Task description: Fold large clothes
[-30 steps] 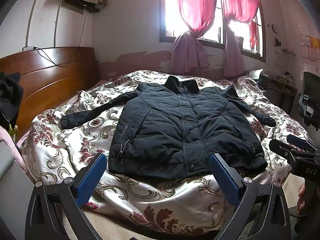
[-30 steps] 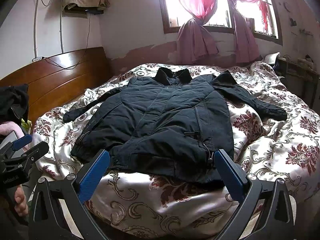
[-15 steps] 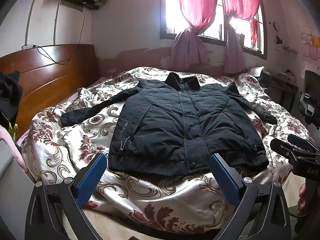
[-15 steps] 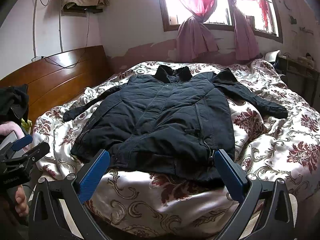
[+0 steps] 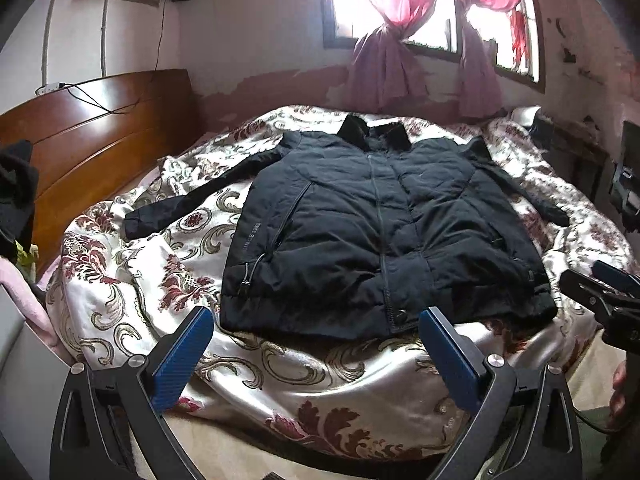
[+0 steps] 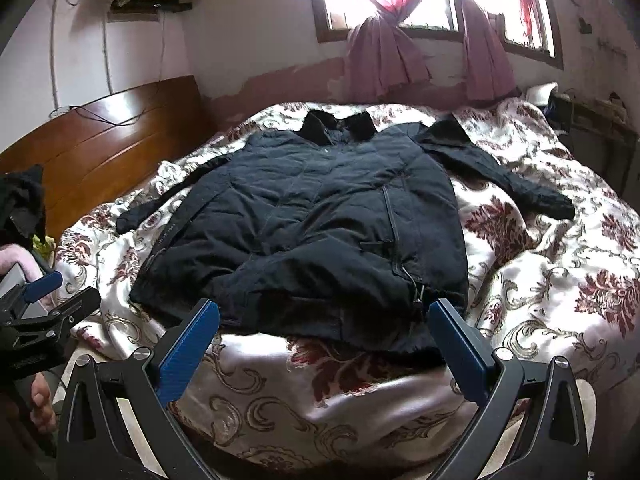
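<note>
Left wrist: puffy quilted black jacket (image 5: 380, 236) flat on satin floral bedspread (image 5: 120, 280); both grippers' jaws wide.

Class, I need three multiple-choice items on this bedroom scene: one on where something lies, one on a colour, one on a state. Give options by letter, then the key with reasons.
1. Where does the black jacket lie?
A. on the floral bedspread
B. on the wooden headboard
C. on the windowsill

2. What colour are the curtains?
A. green
B. pink
C. white

3. How is the left hand-held gripper?
A. shut on a sleeve
B. shut on the hem
C. open, holding nothing

Key: 1 A, the jacket is spread front up across the bedspread. 2 B, both tied drapes at the window are pink. 3 C, its blue fingers stand wide apart, short of the hem.
</note>
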